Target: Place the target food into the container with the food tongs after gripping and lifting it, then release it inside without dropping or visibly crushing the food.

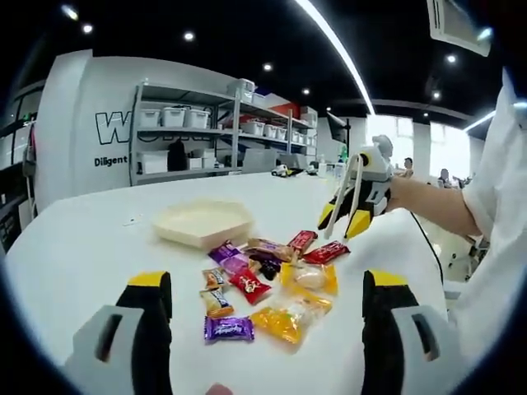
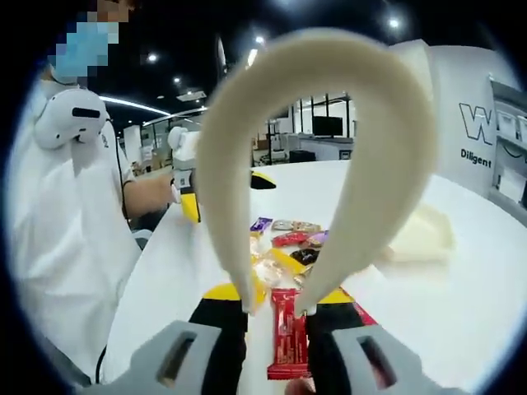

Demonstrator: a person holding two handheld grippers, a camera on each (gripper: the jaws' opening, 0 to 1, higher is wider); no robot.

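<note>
A pile of wrapped candies and bars (image 1: 268, 276) lies on the white table (image 1: 82, 247). Just beyond it stands a shallow cream container (image 1: 204, 222), with nothing in it. My left gripper (image 1: 268, 284) is open, its jaws wide apart on the near side of the pile. My right gripper (image 1: 343, 219) hovers at the pile's far right, shut on the cream food tongs (image 1: 352, 173). In the right gripper view the tongs (image 2: 379, 148) loop upward from my right gripper (image 2: 278, 296). Their tips hang slightly apart over a red wrapped bar (image 2: 288, 337). The container (image 2: 420, 239) lies to the right.
Metal shelves with white bins (image 1: 189, 123) stand behind the table. A person's forearm and white sleeve (image 1: 461, 214) reach in from the right. The person in white (image 2: 66, 206) stands at the table's left edge in the right gripper view.
</note>
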